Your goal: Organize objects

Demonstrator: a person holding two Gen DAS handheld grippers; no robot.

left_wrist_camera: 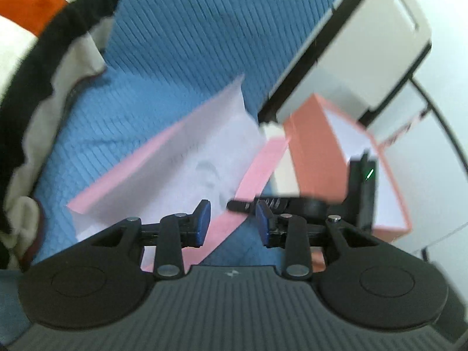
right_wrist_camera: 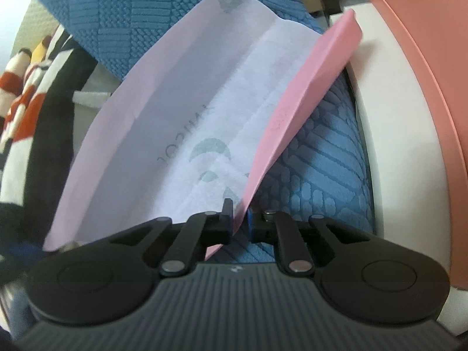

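Observation:
A pink box [right_wrist_camera: 295, 108] with white tissue paper [right_wrist_camera: 222, 134] inside lies open on a blue textured cover [right_wrist_camera: 321, 169]. My right gripper [right_wrist_camera: 239, 219] is shut on the pink box's right wall near its front corner. In the left wrist view the same pink box [left_wrist_camera: 257, 169] shows with its tissue paper [left_wrist_camera: 187, 169]. My left gripper [left_wrist_camera: 233, 223] is open and empty, its blue pads either side of the box's right wall. The right gripper's fingers [left_wrist_camera: 251, 204] show there, clamped on that wall.
A salmon-coloured open box [left_wrist_camera: 316, 152] stands to the right, also at the right edge of the right wrist view [right_wrist_camera: 424, 58]. A white unit [left_wrist_camera: 365, 46] stands behind it. A striped black, white and orange cloth [left_wrist_camera: 35, 67] lies at the left, also seen from the right wrist [right_wrist_camera: 32, 105].

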